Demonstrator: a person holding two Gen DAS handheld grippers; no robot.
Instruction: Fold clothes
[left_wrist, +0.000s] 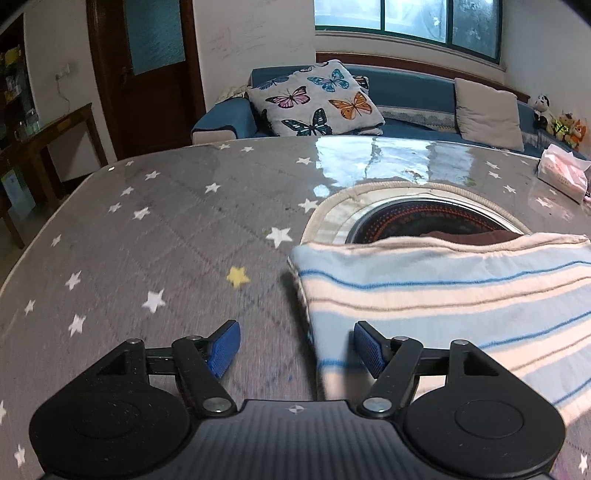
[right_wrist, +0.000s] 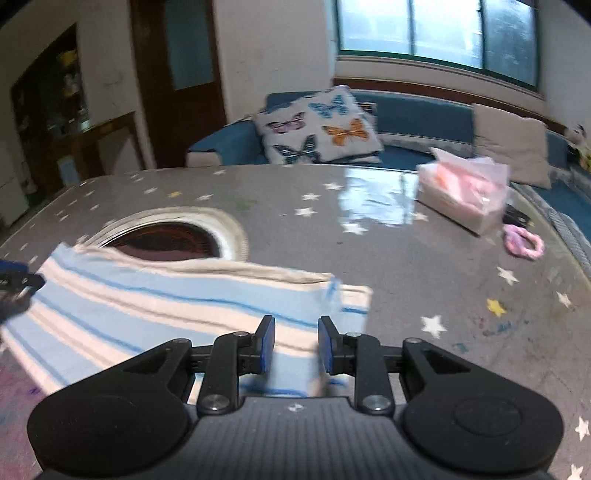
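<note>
The table (left_wrist: 177, 229), covered in a glossy grey star-printed cloth, carries everything here, and its far edge runs in front of a blue sofa (left_wrist: 413, 88). Near the middle of the surface a round recessed burner (left_wrist: 406, 218) with a pale ring sits flush in the cloth. The striped garment (left_wrist: 443, 295) lies flat just on the near side of that burner, already doubled over: pale blue and cream bands with thin blue lines, its far folded edge overlapping the burner's near rim. In the right wrist view the same garment (right_wrist: 166, 306) stretches from the left edge of the surface toward the centre, with a layered corner poking out at its right end.

It looks like soft knit, light and limp (it will sag and slide on this shiny cover rather than hold a crease), so I judge the best hold is at the corners or along a short end, pinching all the layers together so the fold does not slip apart.

Toward the far right corner of the surface stand a pink tissue pack (right_wrist: 465, 192) and, nearer the right edge, a pink hair tie (right_wrist: 522, 242), both well apart from the garment.

The left gripper (left_wrist: 297, 347) hangs over the garment's left end with jaws spread and nothing between them. The right gripper (right_wrist: 297, 345) hovers over the garment's near right part, jaws narrowly parted; no cloth is visibly caught between them.
</note>
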